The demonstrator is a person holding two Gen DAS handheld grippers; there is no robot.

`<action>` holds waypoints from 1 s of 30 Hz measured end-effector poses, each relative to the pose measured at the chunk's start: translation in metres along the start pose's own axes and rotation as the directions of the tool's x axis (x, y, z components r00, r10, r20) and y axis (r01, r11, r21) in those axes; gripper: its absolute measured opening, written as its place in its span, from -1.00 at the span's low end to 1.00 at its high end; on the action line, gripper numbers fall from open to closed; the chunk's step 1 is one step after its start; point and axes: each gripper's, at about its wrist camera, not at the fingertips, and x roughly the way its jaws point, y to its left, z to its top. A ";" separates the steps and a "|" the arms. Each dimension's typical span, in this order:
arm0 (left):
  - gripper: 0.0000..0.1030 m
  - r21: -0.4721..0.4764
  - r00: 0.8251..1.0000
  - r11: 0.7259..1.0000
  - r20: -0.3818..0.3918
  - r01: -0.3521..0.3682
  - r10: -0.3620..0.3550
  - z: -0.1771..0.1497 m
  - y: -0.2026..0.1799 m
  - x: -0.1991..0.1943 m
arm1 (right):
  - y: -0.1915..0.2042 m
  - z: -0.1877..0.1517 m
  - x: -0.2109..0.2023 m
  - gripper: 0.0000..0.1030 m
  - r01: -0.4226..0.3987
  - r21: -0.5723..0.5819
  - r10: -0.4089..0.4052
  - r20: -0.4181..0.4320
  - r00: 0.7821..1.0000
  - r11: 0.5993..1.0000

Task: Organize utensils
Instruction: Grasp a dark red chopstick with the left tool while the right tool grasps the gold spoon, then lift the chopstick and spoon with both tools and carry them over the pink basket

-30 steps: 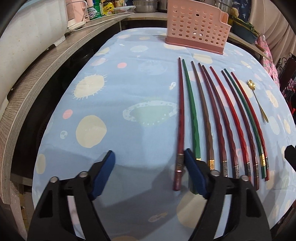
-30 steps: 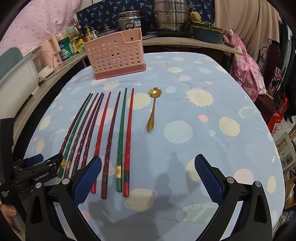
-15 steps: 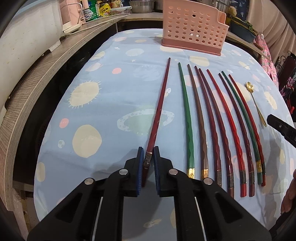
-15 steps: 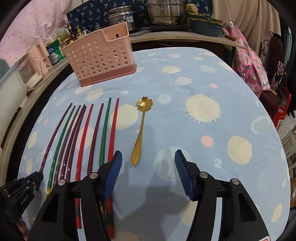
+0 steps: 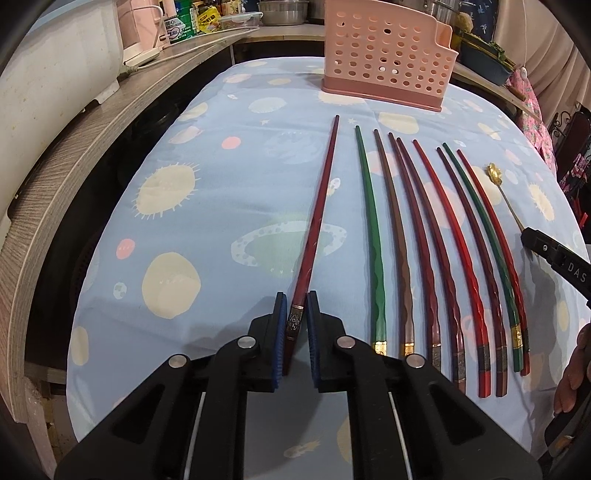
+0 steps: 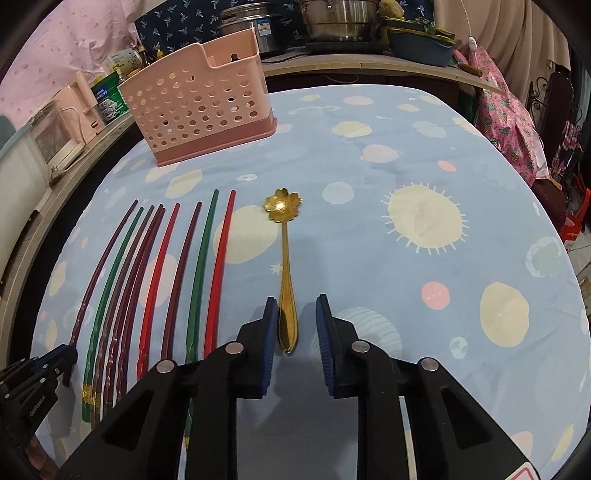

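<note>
The left hand-held gripper [image 5: 295, 328] is clenched on the butt of a dark red chopstick [image 5: 317, 218], angled from the row toward the pink caddy [image 5: 384, 59], while the right hand-held gripper [image 6: 295, 332] straddles the gold spoon [image 6: 285, 266] on the tabletop [image 6: 406, 155], pads unclosed.

Butt end of the dark red chopstick [image 5: 314, 236] hidden between the pads of the left tool [image 5: 295, 332]; contact on either side not clear. Lower ends of the other chopsticks [image 6: 192, 288] covered by the right tool [image 6: 295, 328] body. Tip of the gold spoon [image 6: 284, 258] handle lost in shadow between its pads. Labels on the counter bottles [image 5: 192, 22] too small to read. Inside of the pink basket [image 6: 199, 99] mostly out of sight.
</note>
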 end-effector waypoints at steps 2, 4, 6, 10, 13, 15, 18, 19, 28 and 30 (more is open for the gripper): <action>-0.79 -0.004 1.000 1.000 0.000 0.003 -0.003 0.000 0.000 0.000 | -0.002 0.000 0.000 -0.78 -0.005 0.004 0.005 -0.002 1.000 1.000; -0.79 -0.009 1.000 1.000 -0.001 0.007 -0.007 0.000 0.001 0.000 | -0.002 -0.002 -0.001 -0.81 -0.007 0.002 0.007 -0.003 1.000 1.000; -0.80 -0.014 1.000 1.000 -0.003 0.013 -0.013 0.000 0.002 0.000 | -0.001 -0.003 -0.003 -0.82 -0.008 -0.002 0.008 -0.005 1.000 1.000; -0.84 -0.029 0.999 0.999 -0.008 0.032 -0.032 0.001 0.005 -0.002 | -0.002 -0.003 -0.013 -0.84 -0.014 0.007 0.014 0.012 1.000 1.000; -0.86 -0.034 0.999 0.999 0.012 0.032 -0.032 0.003 0.008 -0.010 | -0.001 -0.001 -0.024 -0.96 -0.017 0.005 0.017 0.031 0.999 1.000; -0.86 -0.041 0.999 0.998 0.026 0.038 -0.037 0.006 0.011 -0.016 | -0.001 0.001 -0.030 -0.96 -0.015 0.003 0.015 0.042 0.999 1.000; -0.86 -0.047 0.998 0.998 0.050 0.043 -0.041 0.011 0.016 -0.027 | 0.000 0.005 -0.041 -0.96 -0.021 0.003 0.020 0.060 0.998 1.000; -0.86 -0.052 0.997 0.997 0.057 0.048 -0.045 0.014 0.019 -0.031 | 0.001 0.007 -0.044 -0.96 -0.022 0.004 0.022 0.069 0.997 1.000; -0.86 -0.076 0.983 0.994 0.174 0.078 -0.064 0.063 0.035 -0.073 | 0.010 0.046 -0.077 -0.96 -0.043 -0.013 0.044 0.147 0.988 0.999; -0.86 -0.087 0.976 0.991 0.202 0.098 -0.079 0.080 0.040 -0.082 | 0.012 0.057 -0.082 -0.96 -0.050 -0.013 0.052 0.167 0.985 0.999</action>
